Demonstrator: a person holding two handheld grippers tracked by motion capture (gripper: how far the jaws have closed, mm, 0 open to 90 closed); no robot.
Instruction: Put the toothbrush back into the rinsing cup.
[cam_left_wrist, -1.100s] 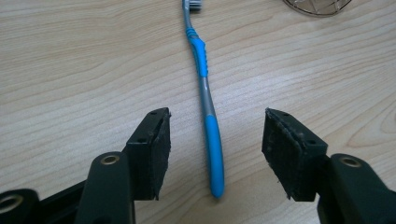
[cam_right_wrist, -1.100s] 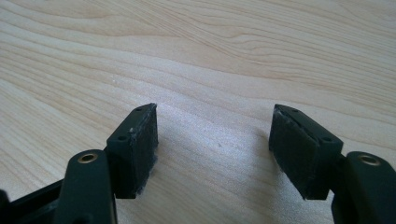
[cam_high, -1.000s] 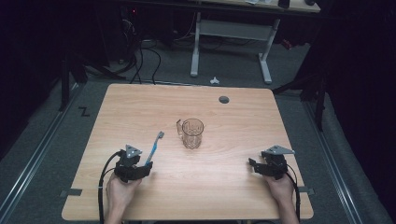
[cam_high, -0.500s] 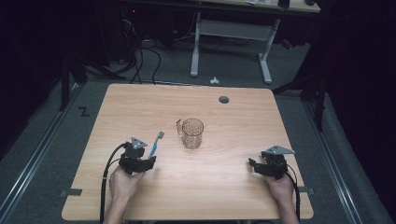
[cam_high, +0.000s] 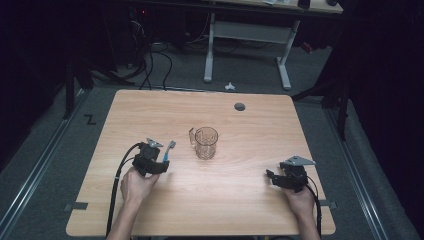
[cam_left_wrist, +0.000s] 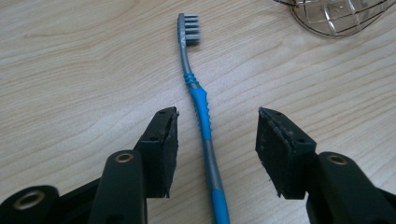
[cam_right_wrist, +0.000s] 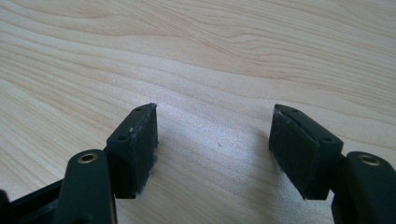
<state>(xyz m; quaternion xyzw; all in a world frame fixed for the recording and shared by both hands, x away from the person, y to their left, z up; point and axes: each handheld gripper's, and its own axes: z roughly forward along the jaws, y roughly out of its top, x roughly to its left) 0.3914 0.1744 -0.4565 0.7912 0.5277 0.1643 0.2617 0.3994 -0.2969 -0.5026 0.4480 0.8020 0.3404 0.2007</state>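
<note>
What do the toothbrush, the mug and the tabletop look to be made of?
Toothbrush: likely plastic, a grey handle with a ribbed blue grip that may be rubbery, and grey bristles. Mug: clear glass or clear plastic, see-through with a faceted wall. Table: pale wood-grain surface with a matte look, possibly laminate.

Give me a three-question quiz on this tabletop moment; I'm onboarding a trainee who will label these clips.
1. True or false: the left claw has already shut on the toothbrush.
2. Which lies nearest the toothbrush's bristle end: A) the glass mug, B) the right claw, C) the dark round hole in the table?
3. What lies between the right claw's jaws?

Key
1. False: its jaws stand open on either side of the handle, which lies flat on the table.
2. A.
3. Bare wooden tabletop; this claw is open too.
</note>
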